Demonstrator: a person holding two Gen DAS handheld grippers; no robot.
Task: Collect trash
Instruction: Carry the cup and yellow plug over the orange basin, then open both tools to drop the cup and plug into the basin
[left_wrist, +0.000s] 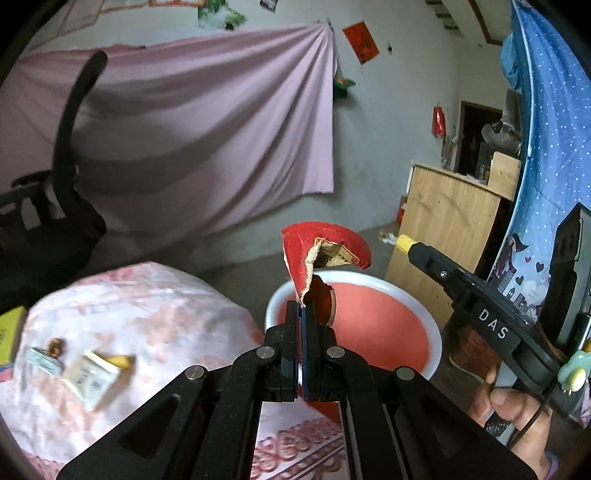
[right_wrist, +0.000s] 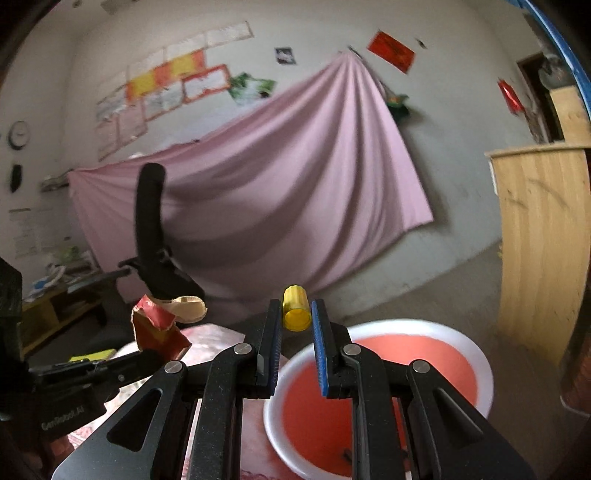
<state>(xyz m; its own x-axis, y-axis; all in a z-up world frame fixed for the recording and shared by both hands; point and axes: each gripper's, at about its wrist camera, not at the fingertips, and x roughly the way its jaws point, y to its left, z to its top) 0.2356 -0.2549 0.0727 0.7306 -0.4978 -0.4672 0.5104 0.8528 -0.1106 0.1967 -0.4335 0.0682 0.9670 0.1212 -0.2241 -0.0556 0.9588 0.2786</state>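
My left gripper (left_wrist: 303, 308) is shut on a torn piece of red card (left_wrist: 325, 251), which stands up above the near rim of a red basin with a white rim (left_wrist: 437, 334). In the right wrist view that same red card (right_wrist: 159, 326) hangs at the left. My right gripper (right_wrist: 296, 314) is shut on a small yellow cap (right_wrist: 295, 308), held just left of and above the red basin (right_wrist: 484, 373). From the left wrist view the right gripper (left_wrist: 404, 242) comes in from the right with the yellow cap (left_wrist: 403, 240) at its tip, gripped by a person's hand (left_wrist: 517, 410).
A round table with a pink flowered cloth (left_wrist: 147, 295) carries folded paper packets (left_wrist: 92, 380), a yellow scrap (left_wrist: 120, 360) and a yellow box (left_wrist: 9, 332). A black office chair (left_wrist: 70, 166) stands behind it. A wooden cabinet (left_wrist: 443, 229) is at the right.
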